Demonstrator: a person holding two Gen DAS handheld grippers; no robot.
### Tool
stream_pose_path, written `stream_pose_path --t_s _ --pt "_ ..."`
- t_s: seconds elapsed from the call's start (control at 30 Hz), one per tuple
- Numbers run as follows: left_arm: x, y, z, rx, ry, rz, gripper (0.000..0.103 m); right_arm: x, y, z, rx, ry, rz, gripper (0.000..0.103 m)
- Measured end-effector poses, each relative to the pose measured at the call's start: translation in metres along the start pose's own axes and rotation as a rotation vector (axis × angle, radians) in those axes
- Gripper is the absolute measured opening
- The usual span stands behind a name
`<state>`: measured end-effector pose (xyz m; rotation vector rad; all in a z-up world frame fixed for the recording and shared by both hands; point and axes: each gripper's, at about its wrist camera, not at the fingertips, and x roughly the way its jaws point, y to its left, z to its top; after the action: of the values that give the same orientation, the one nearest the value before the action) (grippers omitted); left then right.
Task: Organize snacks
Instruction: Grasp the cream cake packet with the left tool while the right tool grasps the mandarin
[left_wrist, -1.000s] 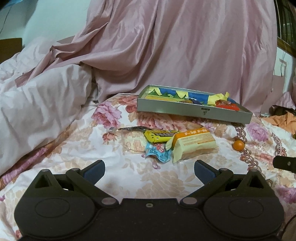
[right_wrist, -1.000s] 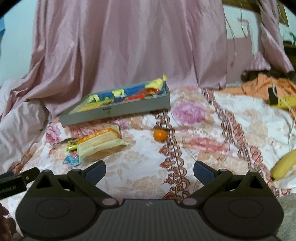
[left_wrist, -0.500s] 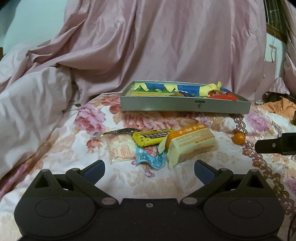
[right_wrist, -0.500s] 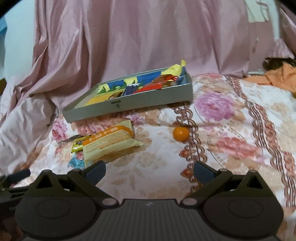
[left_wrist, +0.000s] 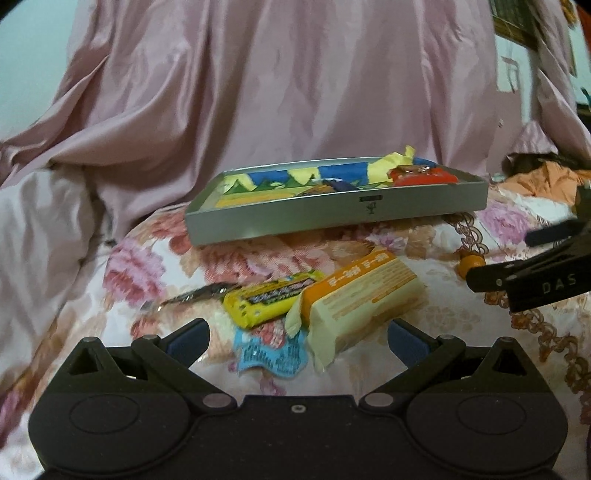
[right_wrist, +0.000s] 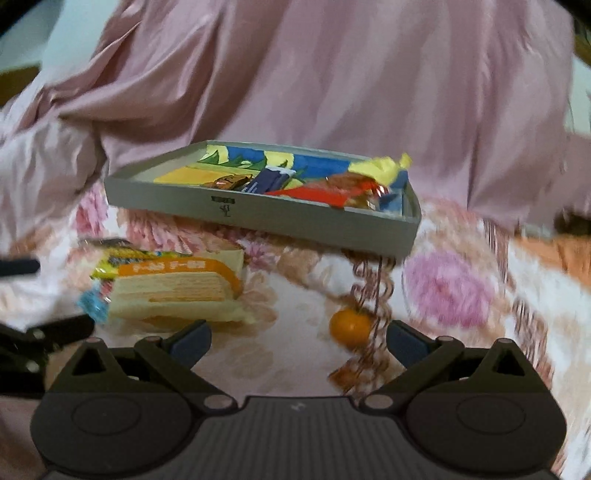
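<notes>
Left claw (left_wrist: 297, 334): held low over the flowered bedspread (left_wrist: 369, 373), fingers wide apart, nothing between them.
Right claw (right_wrist: 297, 334): also low over the bed, fingers wide apart and empty; from the left wrist view its black body pokes in from the right edge.
Snack pile: just ahead of the left claw, touching one another in a small heap.
Cream pack (left_wrist: 364, 299): cream wrapper with an orange band, straight ahead of the left claw and a bit right; ahead and left of the right claw.
Yellow bar (left_wrist: 271, 297): ahead of the left claw, tucked against the cream pack's left end.
Blue packet (left_wrist: 271, 356): nearest the left claw, lying flat between its fingertips, partly under the cream pack.
Dark wrapper (left_wrist: 199, 293): thin and shiny, ahead-left of the left claw, beside the yellow bar.
Tray (left_wrist: 332, 219): grey, shallow, further ahead of both claws beyond the pile, tilted on the bedding; several bright wrappers already lie inside, a red one (right_wrist: 314, 194) and a yellow one at its right end.
Orange ball (right_wrist: 350, 326): small and round, just ahead of the right claw, nearer its right finger, apart from the pile.
Pink drape (left_wrist: 295, 92): hangs behind the tray, filling the background.
Right wrist view: blurred, fine detail lost.
</notes>
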<state>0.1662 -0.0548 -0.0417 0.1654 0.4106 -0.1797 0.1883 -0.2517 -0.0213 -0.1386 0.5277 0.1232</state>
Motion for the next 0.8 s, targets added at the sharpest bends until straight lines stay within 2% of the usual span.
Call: stream_pose_path --t_s 0.1,0.23,0.67,0.8 --pt "0.008 -0.005 0.003 0.054 -0.011 -0.012 0.102 0.007 -0.006 0.002 -0.048 0.001 0.006 0.103" --pt "0.023 -0.014 0.005 0.121 -0.010 -0.029 0.102 0.020 -0.018 0.003 -0.028 0.045 0.018 0.103" --pt "0.057 -0.032 0.021 0.215 0.002 -0.110 0.102 0.057 -0.038 0.002 0.026 0.135 0.037 0.102" --pt "0.064 -0.036 0.024 0.238 0.030 -0.156 0.099 0.065 -0.042 0.001 0.047 0.154 0.046 0.092"
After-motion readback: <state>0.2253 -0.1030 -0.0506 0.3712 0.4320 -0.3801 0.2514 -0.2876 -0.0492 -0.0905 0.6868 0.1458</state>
